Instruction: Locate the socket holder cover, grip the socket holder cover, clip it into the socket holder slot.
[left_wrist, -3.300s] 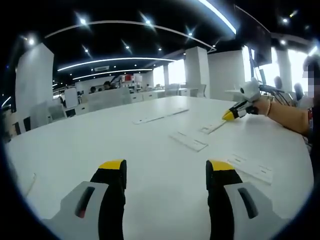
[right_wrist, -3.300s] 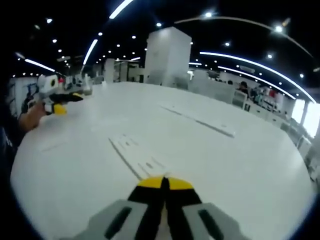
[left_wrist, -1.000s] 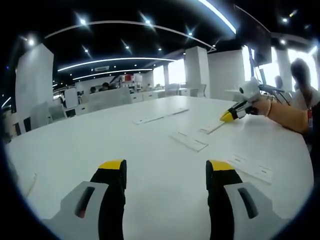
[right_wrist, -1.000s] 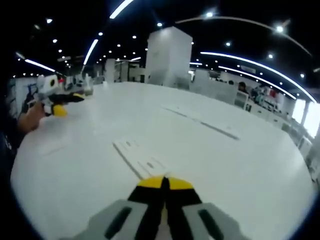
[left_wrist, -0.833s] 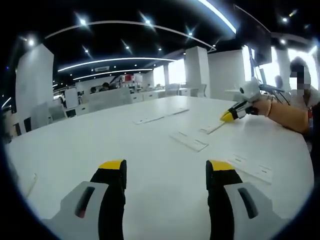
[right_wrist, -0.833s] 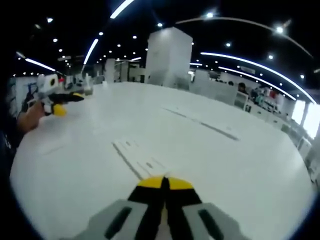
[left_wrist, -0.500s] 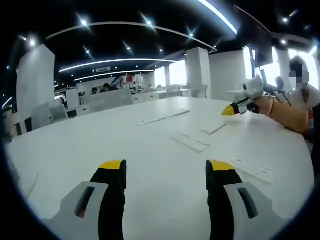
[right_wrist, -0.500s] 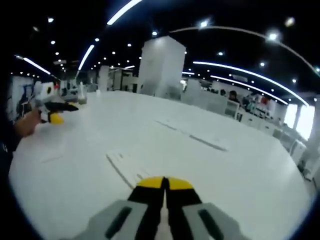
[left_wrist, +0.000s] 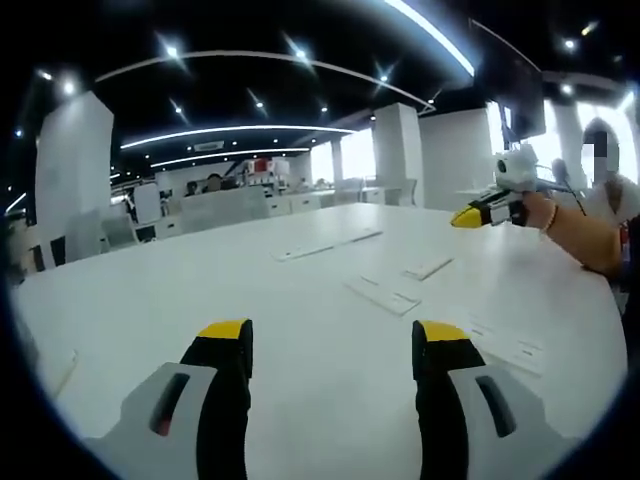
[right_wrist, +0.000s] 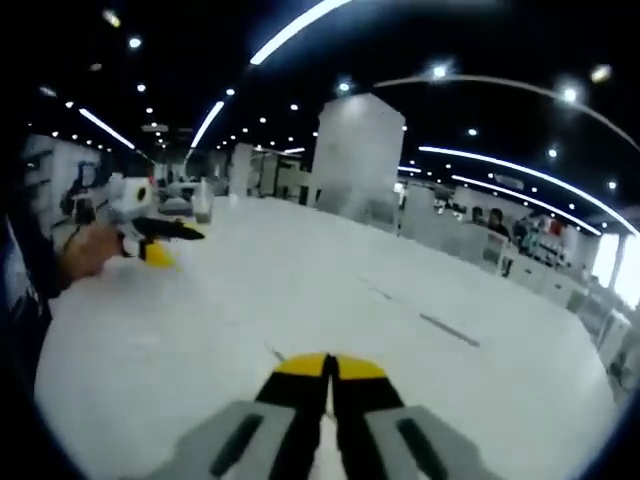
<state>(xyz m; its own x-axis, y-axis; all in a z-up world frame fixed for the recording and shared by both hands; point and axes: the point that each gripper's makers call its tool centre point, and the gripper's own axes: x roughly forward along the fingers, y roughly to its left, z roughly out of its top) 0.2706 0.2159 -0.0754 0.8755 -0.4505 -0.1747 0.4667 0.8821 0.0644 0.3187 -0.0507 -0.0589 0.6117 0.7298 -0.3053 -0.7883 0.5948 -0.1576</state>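
Left gripper (left_wrist: 332, 345): yellow-tipped jaws spread wide, nothing btwn them, above the large white bench (left_wrist: 250, 300). Right gripper (right_wrist: 329, 368): jaws clenched together, nothing visible btwn them; also seen at far right of left gripper view, above bench. Flat white plastic socket holder cover strips (left_wrist: 381, 295) lie on bench, well apart from both grippers.
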